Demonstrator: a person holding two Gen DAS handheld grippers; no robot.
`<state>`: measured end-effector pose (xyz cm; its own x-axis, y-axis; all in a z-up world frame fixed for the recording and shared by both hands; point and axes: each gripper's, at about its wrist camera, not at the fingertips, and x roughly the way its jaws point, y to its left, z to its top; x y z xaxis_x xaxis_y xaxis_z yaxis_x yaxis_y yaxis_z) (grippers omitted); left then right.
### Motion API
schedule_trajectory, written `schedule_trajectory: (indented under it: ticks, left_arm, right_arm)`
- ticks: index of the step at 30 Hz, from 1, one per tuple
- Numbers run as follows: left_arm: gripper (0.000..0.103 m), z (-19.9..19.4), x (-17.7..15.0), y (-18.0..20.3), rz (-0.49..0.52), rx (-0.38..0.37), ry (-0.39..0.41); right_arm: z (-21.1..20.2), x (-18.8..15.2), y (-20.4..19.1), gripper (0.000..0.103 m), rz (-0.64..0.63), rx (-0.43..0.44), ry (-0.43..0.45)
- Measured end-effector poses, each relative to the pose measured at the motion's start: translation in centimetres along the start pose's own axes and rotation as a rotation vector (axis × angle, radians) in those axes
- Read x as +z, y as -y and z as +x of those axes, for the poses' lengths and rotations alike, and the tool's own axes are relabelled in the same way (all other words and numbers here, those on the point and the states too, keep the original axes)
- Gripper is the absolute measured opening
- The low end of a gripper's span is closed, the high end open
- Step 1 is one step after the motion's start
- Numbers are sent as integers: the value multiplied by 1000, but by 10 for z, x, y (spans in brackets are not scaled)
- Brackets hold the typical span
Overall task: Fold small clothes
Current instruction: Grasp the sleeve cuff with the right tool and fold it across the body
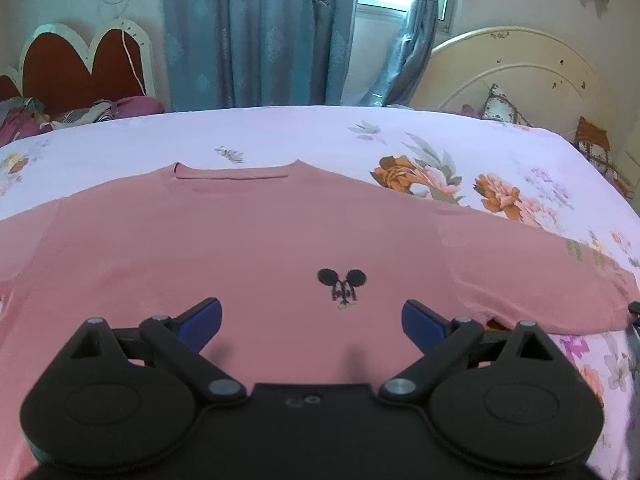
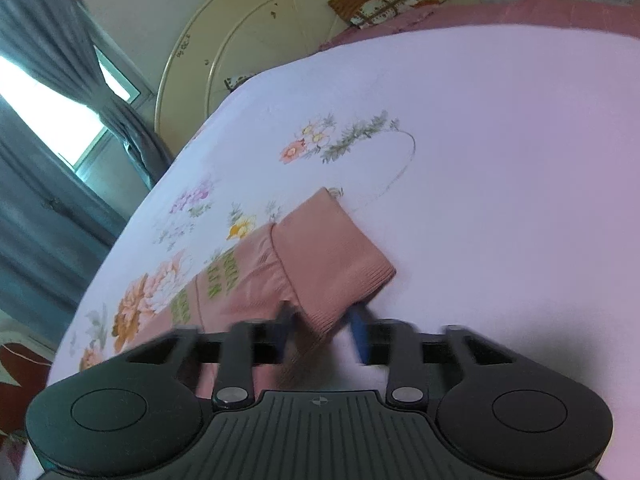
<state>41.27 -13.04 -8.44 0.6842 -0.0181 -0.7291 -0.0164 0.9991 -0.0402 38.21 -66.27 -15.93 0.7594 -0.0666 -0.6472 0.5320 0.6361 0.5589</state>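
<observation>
Nearest to the lens, the left tongs (image 1: 312,322) stood wide apart with nothing between their blue pads, hanging over the lower chest of the pink shirt (image 1: 248,240), which lay spread flat, front up, on the flowered bed sheet (image 1: 320,136). A small dark mouse emblem (image 1: 342,286) sat just ahead of those tongs, between the two pads as that camera saw it. From there the shirt's body ran away toward its neckline (image 1: 232,176) at the far edge, while the sleeves stretched out to either side, so the garment's long spread lay crosswise to the left tongs.

At the right tongs (image 2: 324,332) the picture was blurred, yet the pads had drawn close together with the ribbed cuff (image 2: 336,264) of the sleeve between them; I judged them clamped on the cuff, though the smear hid the exact contact. The sleeve ran off to the left in that view, back toward the shirt's body, with green lettering (image 2: 226,276) along it.

So the right hand was the one on the sleeve end, and the coming move probably turned on carrying that cuff inward across the chest, toward where the left tongs waited.

Beyond the bed stood a cream headboard (image 1: 520,76) and blue curtains (image 1: 260,32).
</observation>
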Motion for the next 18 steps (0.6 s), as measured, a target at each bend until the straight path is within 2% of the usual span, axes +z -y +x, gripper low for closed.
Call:
schedule_trajectory:
  ticks: [3,6,7,8,10,12,15,18]
  left_arm:
    - [97,1,3,-8,-14,17,3]
    - [99,0,4,-19,-22,41,7]
    - [99,0,3,-22,-21,54,1]
    - [99,0,2,-26,-23,62,-5]
    - [99,0,-1,-34,-32,76,-18]
    - [100,0,-5,-42,-42,80,-39]
    - [100,0,-11,-55,-48,102,-64]
    - [100,1,-17,-71,-61,124,-79]
  right_arm:
    - [4,5,-7,8,-33,11,0]
    - [-22,10,-31,8,-202,67,106]
    - [-26,10,-35,8,-264,61,138]
    - [-19,10,-34,8,-301,2,138]
    - [8,21,-12,6,-211,-92,30]
    - [15,24,-3,6,-178,-74,14]
    - [10,18,-21,6,-253,-85,24]
    - [3,9,-43,6,-284,-41,31]
